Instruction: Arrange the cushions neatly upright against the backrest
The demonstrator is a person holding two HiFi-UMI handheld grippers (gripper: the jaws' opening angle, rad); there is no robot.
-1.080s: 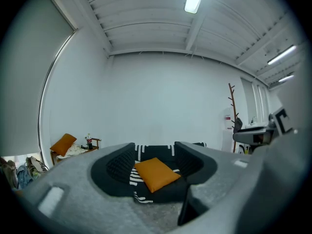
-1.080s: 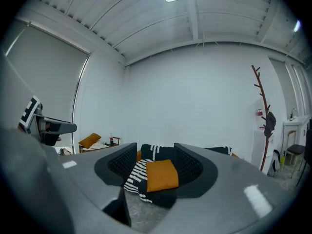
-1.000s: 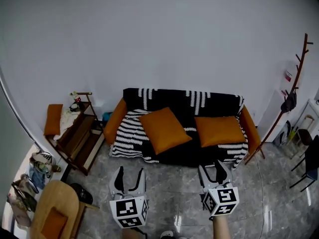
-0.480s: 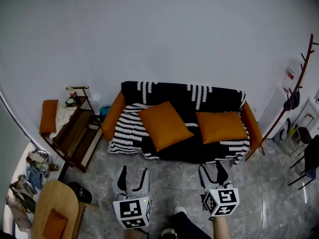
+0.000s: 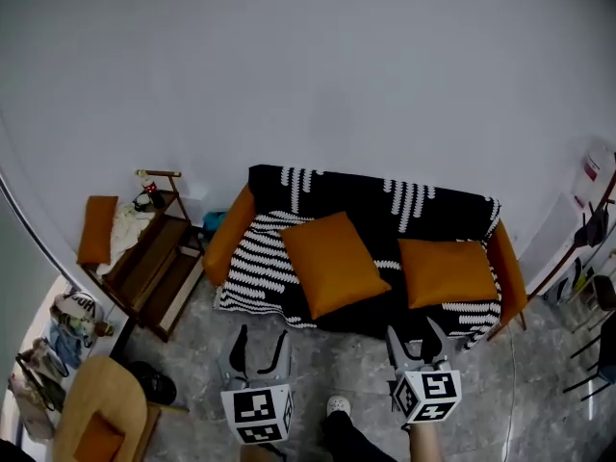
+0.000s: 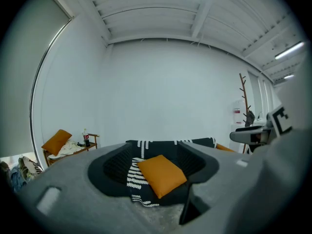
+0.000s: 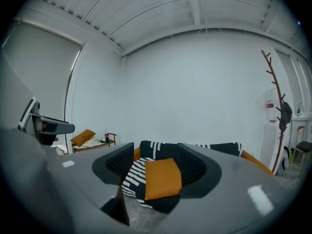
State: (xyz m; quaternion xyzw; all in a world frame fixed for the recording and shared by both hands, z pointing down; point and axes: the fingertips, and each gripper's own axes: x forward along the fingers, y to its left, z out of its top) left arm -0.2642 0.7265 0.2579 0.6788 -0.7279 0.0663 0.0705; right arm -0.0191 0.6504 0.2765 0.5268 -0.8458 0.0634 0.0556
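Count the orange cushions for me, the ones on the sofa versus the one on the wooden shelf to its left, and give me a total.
On the sofa: 2, a left cushion and a right cushion
On the wooden shelf: 1, a third cushion
Total: 3

A wooden shelf (image 5: 154, 268) stands near a wooden chair (image 5: 101, 402).

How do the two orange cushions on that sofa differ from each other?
The left cushion is turned cornerwise near the middle of the seat; the right cushion lies squarer, beside the armrest. The left cushion looks larger than the right cushion. Both are orange, lying down, not upright against the backrest.
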